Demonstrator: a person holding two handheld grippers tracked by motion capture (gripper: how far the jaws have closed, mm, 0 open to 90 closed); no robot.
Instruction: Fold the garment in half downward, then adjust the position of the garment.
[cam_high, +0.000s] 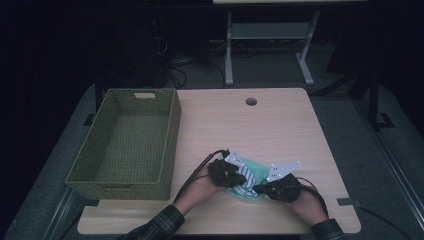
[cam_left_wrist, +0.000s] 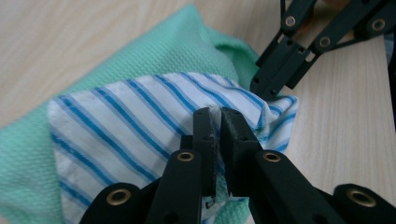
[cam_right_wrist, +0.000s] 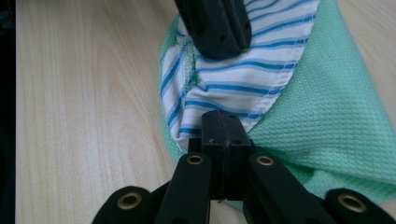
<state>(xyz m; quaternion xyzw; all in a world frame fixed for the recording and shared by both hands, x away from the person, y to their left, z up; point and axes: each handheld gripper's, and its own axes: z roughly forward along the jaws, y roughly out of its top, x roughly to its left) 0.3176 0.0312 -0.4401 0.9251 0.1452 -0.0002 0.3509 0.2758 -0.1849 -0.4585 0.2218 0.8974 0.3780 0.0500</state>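
- Wood-grain table (cam_high: 280, 130), one, pale, with one round hole (cam_high: 251, 101) near its far edge.
- One green woven basket (cam_high: 125, 145) stood on the table's left part, well apart from the cloths.
- Two cloths lay at the near edge, between the person's two hands: one mint-green waffle cloth (cam_left_wrist: 177, 44) underneath, one white cloth with blue stripes (cam_left_wrist: 140, 112) on top of it.
- Striped cloth sat folded over on the green one; green showed around it on the far and outer sides in both gripper views.
- Two grippers counted, one per hand.
- Left gripper (cam_left_wrist: 219, 116): jaws nearly together, pinching a raised fold of the striped cloth; a thin sliver of fabric showed between the pads.
- Right gripper (cam_right_wrist: 224, 123): jaws fully pressed together at the edge of the striped cloth, where its stitched hem met the green cloth. Fabric appeared caught at the tips; whether the green layer was also caught could not be told.
- Each gripper's jaws showed in the other's view, tips close together on the same end of the striped cloth.
- In the high view, left gripper (cam_high: 227, 172) and right gripper (cam_high: 280, 187) flanked the cloth bundle, both low over the table.
- Two plaid sleeves (cam_high: 160, 225) came in from the bottom.
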